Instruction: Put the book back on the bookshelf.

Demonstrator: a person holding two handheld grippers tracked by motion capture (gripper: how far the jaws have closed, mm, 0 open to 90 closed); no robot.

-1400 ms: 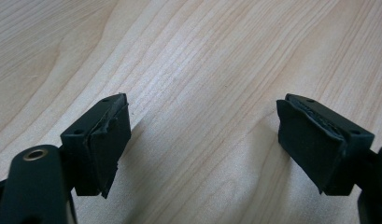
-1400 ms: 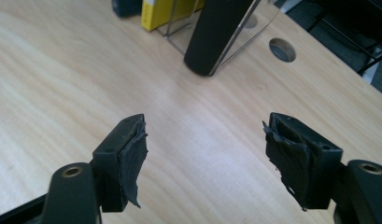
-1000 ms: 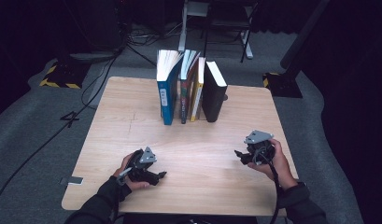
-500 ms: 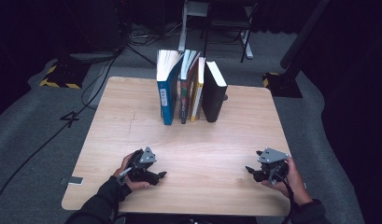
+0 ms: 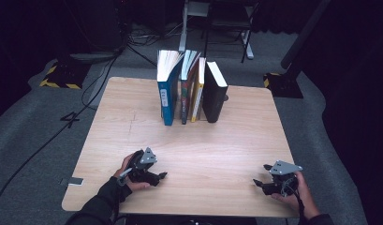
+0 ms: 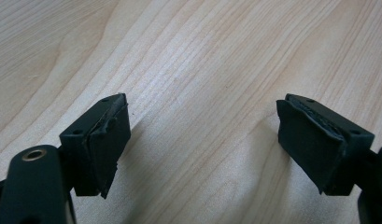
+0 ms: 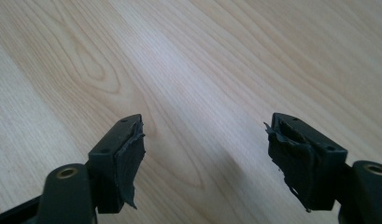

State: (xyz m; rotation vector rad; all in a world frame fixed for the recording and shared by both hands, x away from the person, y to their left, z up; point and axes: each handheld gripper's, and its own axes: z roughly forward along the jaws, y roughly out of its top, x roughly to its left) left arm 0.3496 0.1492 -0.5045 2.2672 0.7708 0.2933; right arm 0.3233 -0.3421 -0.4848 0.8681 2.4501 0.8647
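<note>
Several books stand upright in a row at the back middle of the wooden table (image 5: 133, 122): a blue book (image 5: 167, 96), thinner books (image 5: 191, 93) and a black book (image 5: 214, 93). My left gripper (image 5: 162, 177) rests near the front left edge, open, with nothing between its jaws; the left gripper view has its tips (image 6: 202, 140) over bare wood. My right gripper (image 5: 258, 183) sits low near the front right corner, open and empty, its tips (image 7: 205, 154) over bare wood too.
Beyond the table are a dark floor with cables (image 5: 109, 56), a metal stand (image 5: 187, 28) and yellow-black striped bases (image 5: 58, 79). A small grey tag (image 5: 76, 181) lies at the table's front left corner. Bare wood stretches between the grippers and the books.
My right hand has moved toward the front right corner and come down close to the table. The left hand has stayed where it was.
</note>
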